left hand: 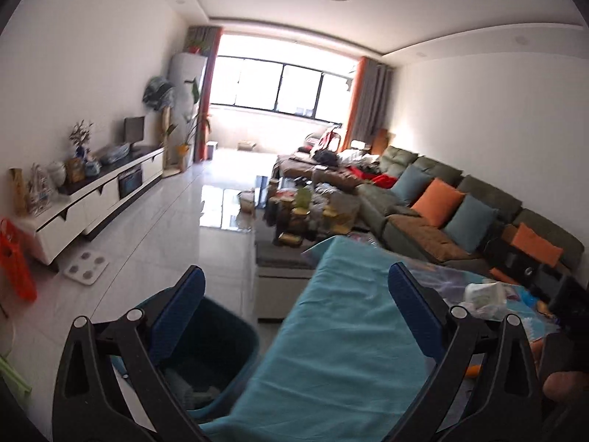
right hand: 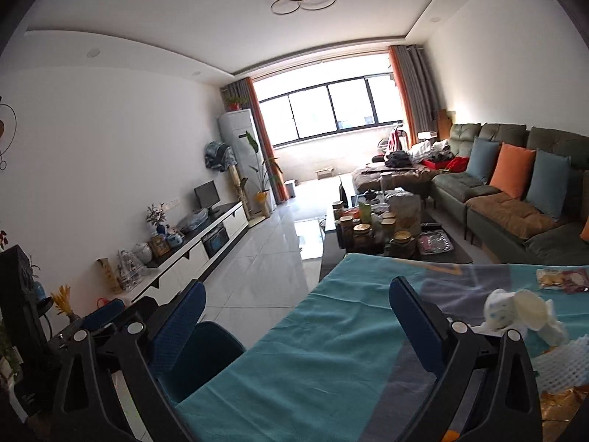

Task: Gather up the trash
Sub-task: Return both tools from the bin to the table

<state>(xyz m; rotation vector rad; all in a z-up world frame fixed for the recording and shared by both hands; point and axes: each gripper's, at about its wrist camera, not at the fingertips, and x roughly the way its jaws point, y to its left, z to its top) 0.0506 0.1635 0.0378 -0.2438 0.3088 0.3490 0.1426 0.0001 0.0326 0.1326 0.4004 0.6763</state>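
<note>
Now both grippers up over teal tablecloth [left hand: 331, 331]. Left gripper [left hand: 296, 287] jaws spread wide, nothing between them; right gripper [right hand: 296, 300] same, empty. Dark bin [left hand: 213, 346] on floor beside table's left edge, some trash inside. Crumpled white wrapper [right hand: 522, 311] and snack packet [right hand: 561, 279] toward table's right edge.

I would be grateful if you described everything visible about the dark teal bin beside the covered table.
The bin is a dark teal, plastic-looking container with rounded corners and an open top, no lid in sight. It stands upright on the pale tiled floor, close against the left edge of the table's teal cloth. Inside, near the bottom, lies some crumpled greyish material, too dim to identify. In the right wrist view only its rim and side show. The left gripper stands open above it, holding nothing.
</note>
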